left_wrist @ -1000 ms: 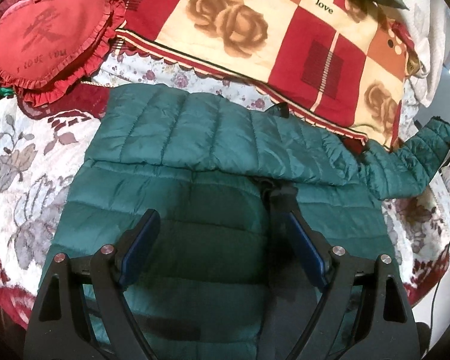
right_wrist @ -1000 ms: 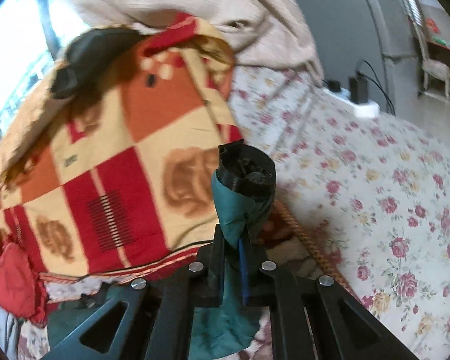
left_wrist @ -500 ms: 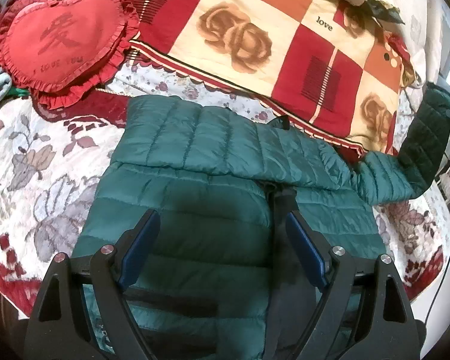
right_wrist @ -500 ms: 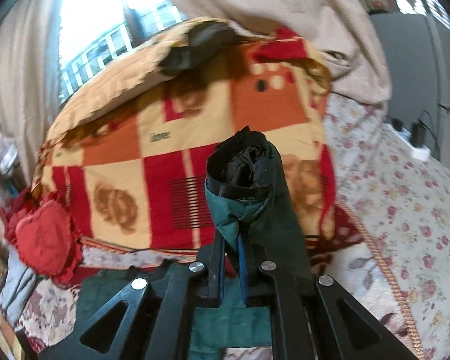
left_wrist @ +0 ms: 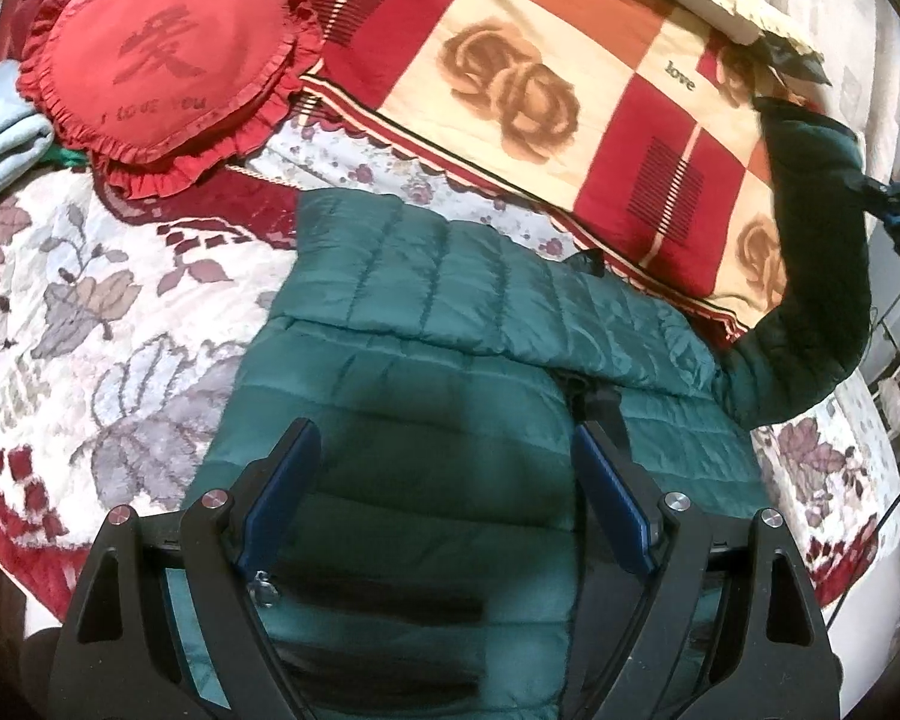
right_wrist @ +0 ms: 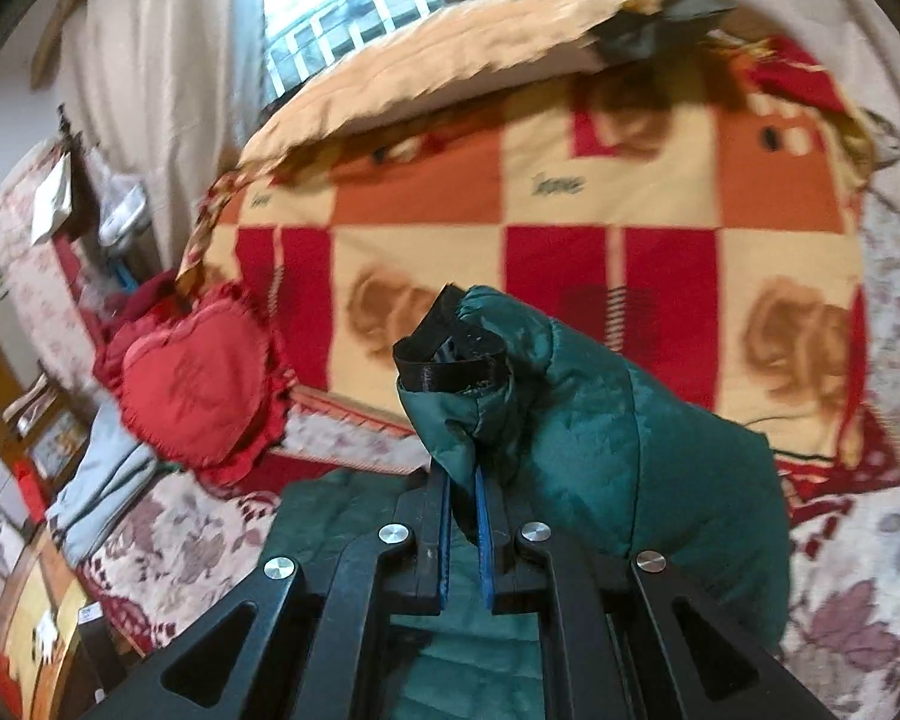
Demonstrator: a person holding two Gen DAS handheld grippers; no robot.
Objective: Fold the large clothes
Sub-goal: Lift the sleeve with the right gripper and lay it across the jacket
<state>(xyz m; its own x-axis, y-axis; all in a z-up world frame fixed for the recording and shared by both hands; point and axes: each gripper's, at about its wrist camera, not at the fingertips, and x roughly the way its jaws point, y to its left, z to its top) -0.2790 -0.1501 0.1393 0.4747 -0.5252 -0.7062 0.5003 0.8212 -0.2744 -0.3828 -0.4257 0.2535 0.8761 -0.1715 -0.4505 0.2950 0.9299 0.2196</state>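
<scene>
A dark green quilted puffer jacket (left_wrist: 450, 360) lies flat on the bed with one sleeve folded across its upper part. My left gripper (left_wrist: 444, 450) is open and empty, hovering over the jacket's body. My right gripper (right_wrist: 462, 468) is shut on the cuff end of the jacket's other sleeve (right_wrist: 570, 420) and holds it lifted above the bed. In the left wrist view that raised sleeve (left_wrist: 822, 276) arches up at the right, with the right gripper (left_wrist: 894, 204) at the edge.
A red heart-shaped cushion (left_wrist: 156, 66) lies at the back left. A red, cream and orange checked blanket (left_wrist: 540, 72) is piled behind the jacket. The floral bedspread (left_wrist: 90, 312) surrounds the jacket. A folded light blue cloth (left_wrist: 0, 138) lies at the far left.
My right gripper has lifted the sleeve cuff higher and swung it leftward over the jacket. My left gripper has shifted slightly to the left and stays open.
</scene>
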